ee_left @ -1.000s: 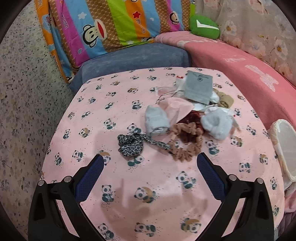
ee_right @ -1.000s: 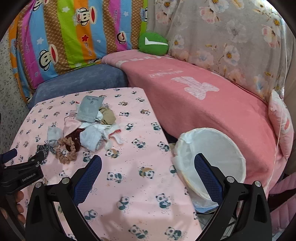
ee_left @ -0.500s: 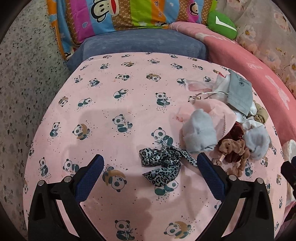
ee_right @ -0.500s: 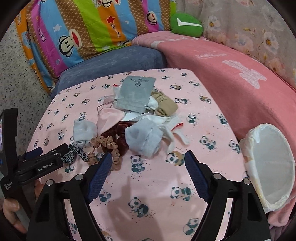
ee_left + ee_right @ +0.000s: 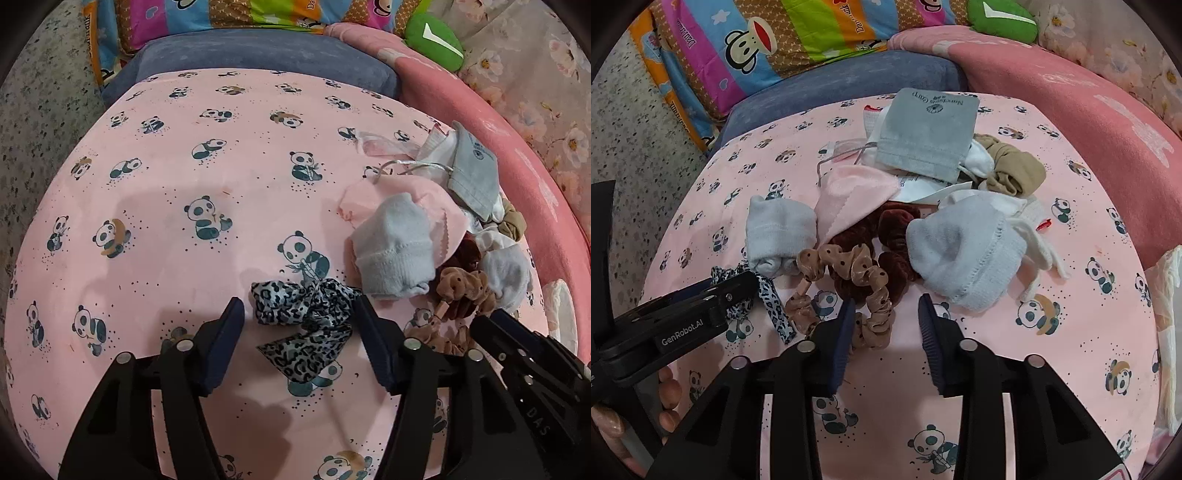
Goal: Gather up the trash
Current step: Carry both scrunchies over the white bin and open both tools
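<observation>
Here the left gripper (image 5: 299, 332) stands with jaws apart, flanking the leopard-print hair tie (image 5: 306, 317) on the panda cloth (image 5: 166, 192), gripping nothing. Just right lie a grey sock (image 5: 781, 229), a tan scrunchie (image 5: 849, 284) and a maroon scrunchie (image 5: 886, 240). The right gripper (image 5: 886, 325) is partly open and empty, its left finger touching the tan scrunchie. At far right, the white bin's rim (image 5: 1167, 295).
</observation>
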Motion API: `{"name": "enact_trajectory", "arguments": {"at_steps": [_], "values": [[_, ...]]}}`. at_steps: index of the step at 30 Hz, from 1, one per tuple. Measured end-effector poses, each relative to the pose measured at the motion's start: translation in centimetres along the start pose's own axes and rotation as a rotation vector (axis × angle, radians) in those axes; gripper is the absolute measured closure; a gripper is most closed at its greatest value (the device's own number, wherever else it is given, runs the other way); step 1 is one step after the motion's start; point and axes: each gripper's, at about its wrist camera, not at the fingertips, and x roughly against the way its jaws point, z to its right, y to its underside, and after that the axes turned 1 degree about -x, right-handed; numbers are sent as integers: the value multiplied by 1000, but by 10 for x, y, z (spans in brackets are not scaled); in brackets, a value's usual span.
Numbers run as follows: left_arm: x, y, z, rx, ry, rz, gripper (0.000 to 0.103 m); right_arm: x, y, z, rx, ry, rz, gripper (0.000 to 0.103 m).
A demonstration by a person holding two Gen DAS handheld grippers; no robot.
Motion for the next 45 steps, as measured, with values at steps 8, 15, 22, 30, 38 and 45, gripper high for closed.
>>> {"name": "enact_trajectory", "arguments": {"at_steps": [8, 15, 22, 30, 38, 45], "values": [[10, 8, 16, -44, 37, 2, 84, 9, 15, 3, -10, -23, 11, 94], [44, 14, 41, -87, 61, 59, 85, 62, 19, 13, -30, -13, 110, 95], [86, 18, 88, -170, 120, 124, 85, 126, 22, 35, -60, 17, 234, 95], [123, 24, 155, -291, 184, 191, 85, 195, 26, 80, -131, 70, 372, 95], [136, 34, 226, -421, 228, 221, 85, 241, 36, 145, -243, 144, 456, 94], [133, 45, 283, -510, 277, 224, 85, 259, 54, 208, -356, 205, 485, 94]]}}
